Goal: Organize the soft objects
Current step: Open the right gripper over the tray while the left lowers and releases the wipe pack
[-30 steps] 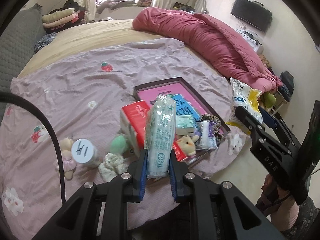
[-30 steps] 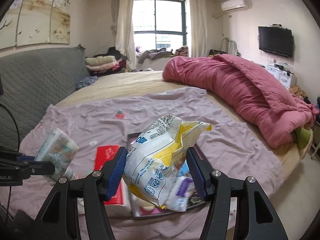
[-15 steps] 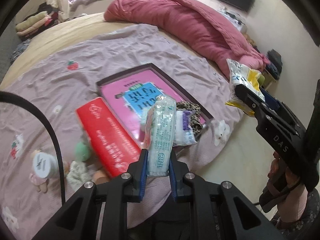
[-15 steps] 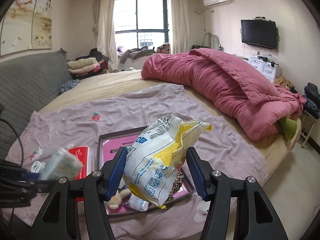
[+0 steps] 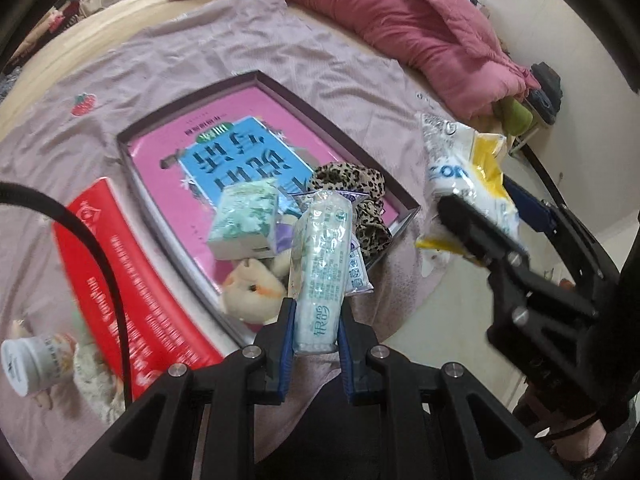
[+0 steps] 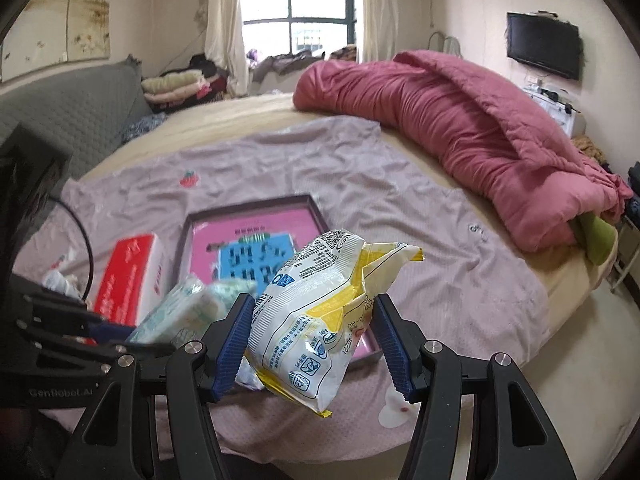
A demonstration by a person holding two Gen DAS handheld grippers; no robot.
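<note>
With my left gripper (image 5: pixel 316 320) clenched on the tissue pack (image 5: pixel 322 268) and my right gripper (image 6: pixel 316 340) on the yellow-white snack bag (image 6: pixel 320 316), I judged each should be lowered until it rested in the tray (image 5: pixel 340 136) ahead of the jaws before letting go.

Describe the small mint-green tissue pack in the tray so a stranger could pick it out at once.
On the bed, find the lilac sheet and the dark-rimmed tray with a pink and blue printed floor. At the tray's near end lies a blocky tissue pack, between the leopard-print scrunchie and the cream plush toy. It alone is pale mint green with a leafy pattern.
</note>
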